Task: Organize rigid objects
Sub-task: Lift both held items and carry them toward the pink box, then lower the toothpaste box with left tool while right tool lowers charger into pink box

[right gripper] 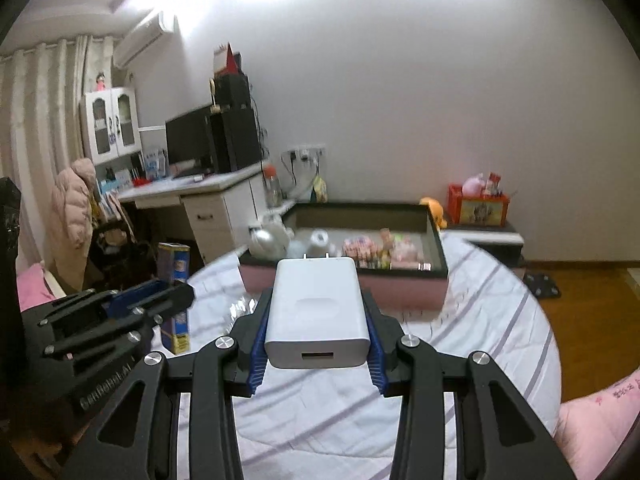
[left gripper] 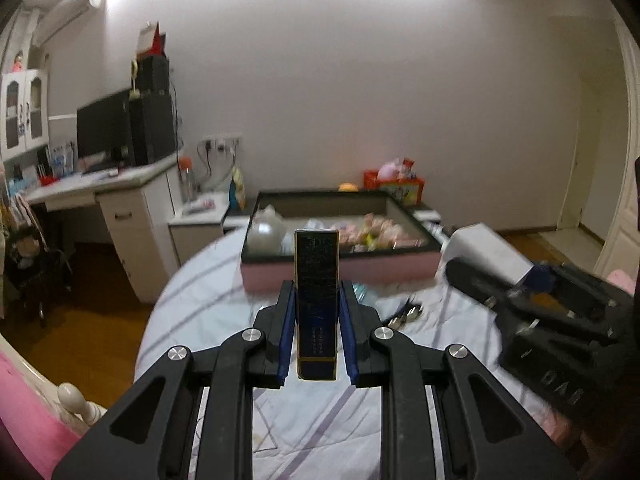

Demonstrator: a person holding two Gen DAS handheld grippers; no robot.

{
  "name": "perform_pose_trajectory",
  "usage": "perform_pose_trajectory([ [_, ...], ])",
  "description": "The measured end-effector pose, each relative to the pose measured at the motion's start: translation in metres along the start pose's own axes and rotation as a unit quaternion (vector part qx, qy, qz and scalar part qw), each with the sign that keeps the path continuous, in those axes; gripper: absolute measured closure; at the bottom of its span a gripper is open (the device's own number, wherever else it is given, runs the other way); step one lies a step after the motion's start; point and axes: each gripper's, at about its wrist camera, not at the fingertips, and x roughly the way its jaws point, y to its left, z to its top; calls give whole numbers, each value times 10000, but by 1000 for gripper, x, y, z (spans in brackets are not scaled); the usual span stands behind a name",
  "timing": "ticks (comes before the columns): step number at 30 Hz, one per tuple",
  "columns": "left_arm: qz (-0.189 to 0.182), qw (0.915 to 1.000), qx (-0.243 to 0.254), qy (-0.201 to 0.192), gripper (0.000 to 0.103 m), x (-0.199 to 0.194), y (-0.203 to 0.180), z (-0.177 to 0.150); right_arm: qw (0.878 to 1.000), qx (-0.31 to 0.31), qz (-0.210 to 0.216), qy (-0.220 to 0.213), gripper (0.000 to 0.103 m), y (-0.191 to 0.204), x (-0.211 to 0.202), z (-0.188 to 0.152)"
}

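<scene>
A bed [left gripper: 224,292] with a striped sheet is seen, and a pink tray [left gripper: 340,270] sits at its far edge, straight ahead of both grippers. A dark blue box [left gripper: 317,304] is held upright by the left gripper [left gripper: 317,336]. A white charger [right gripper: 318,312] is squeezed by the right gripper [right gripper: 318,340], prongs toward the tray.

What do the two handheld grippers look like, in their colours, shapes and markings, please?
Both the left gripper and the right gripper are matte black linkages with triangular cutouts and silver pivot bolts. Their fingers carry ribbed blue pads. White lettering, partly cut off, marks the left one's side.
</scene>
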Motion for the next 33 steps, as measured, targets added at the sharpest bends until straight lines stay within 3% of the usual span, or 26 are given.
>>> perform_pose_trajectory([
  [16,174,9950,408,-897,82,-57,-34,34,9970,-17,-168,-751,61,6,-50,24],
  [33,388,9920,693,-986,82,-19,-40,58,9969,-25,-194,-768,61,-7,-15,49],
])
